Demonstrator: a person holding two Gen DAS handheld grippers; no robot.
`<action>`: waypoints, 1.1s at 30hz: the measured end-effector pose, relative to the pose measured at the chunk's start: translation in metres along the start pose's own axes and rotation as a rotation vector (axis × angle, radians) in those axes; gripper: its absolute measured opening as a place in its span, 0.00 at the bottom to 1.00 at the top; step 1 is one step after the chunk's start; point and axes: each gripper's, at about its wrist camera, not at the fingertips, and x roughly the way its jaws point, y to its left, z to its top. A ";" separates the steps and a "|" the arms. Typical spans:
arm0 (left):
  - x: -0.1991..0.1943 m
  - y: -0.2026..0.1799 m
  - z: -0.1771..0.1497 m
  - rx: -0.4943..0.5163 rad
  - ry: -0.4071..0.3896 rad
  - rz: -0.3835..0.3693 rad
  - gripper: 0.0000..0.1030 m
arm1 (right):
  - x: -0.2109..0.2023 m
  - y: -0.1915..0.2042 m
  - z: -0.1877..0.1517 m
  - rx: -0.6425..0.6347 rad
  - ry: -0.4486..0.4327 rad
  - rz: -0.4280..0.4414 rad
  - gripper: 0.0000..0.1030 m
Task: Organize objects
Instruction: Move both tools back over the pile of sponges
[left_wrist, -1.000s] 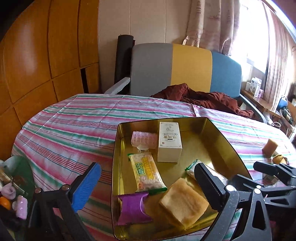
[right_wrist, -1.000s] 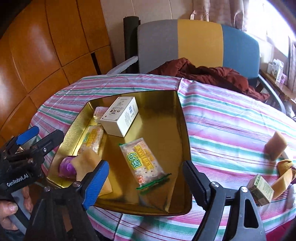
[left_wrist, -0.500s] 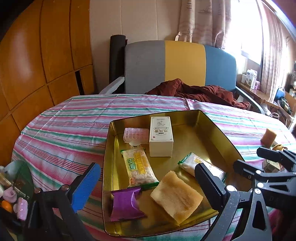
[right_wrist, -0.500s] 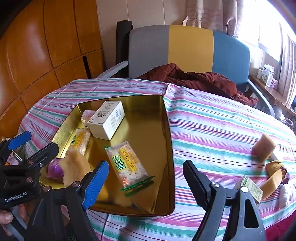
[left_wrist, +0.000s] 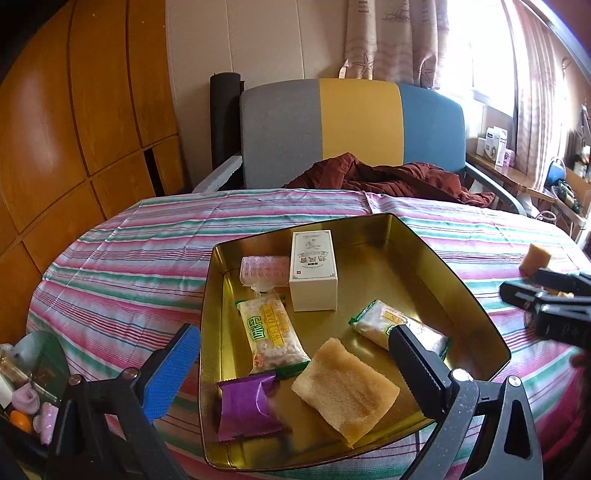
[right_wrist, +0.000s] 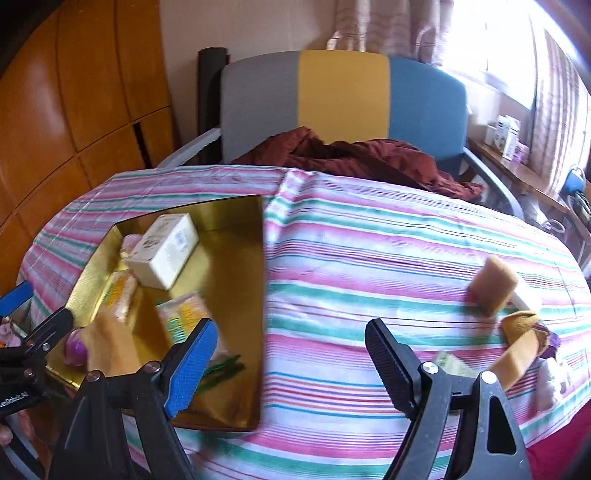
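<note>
On the striped cloth (left_wrist: 147, 236) stands one gold tin (left_wrist: 476, 314), and six things lie in it. From the left: one purple packet (left_wrist: 247, 410), one pink pack (left_wrist: 264, 269), one yellow snack bag (left_wrist: 271, 338), one white box (left_wrist: 314, 275), one tan sponge (left_wrist: 345, 393) and a second snack bag (left_wrist: 380, 321).

The left gripper (left_wrist: 291, 365) hangs over the near side of the tin; its jaws stand wide apart and hold nothing.

The right gripper (right_wrist: 290, 362) is over bare cloth just right of the tin, also wide apart and empty. Right of it, on the cloth, are one tan block (right_wrist: 493, 291), one small green box (right_wrist: 452, 365) and a few blurred pieces at the edge that I cannot count.

Behind the table is one chair (left_wrist: 351, 125) in three colours with one red cloth (left_wrist: 388, 177) on it.
</note>
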 end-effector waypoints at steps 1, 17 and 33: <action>0.000 -0.001 0.000 0.004 0.001 -0.001 0.99 | -0.001 -0.007 0.001 0.003 -0.001 -0.012 0.81; -0.003 -0.022 0.011 0.072 -0.016 -0.029 0.99 | -0.028 -0.158 0.015 0.160 -0.043 -0.298 0.81; 0.001 -0.145 0.052 0.325 -0.082 -0.371 0.99 | -0.049 -0.247 -0.020 0.597 -0.138 -0.276 0.81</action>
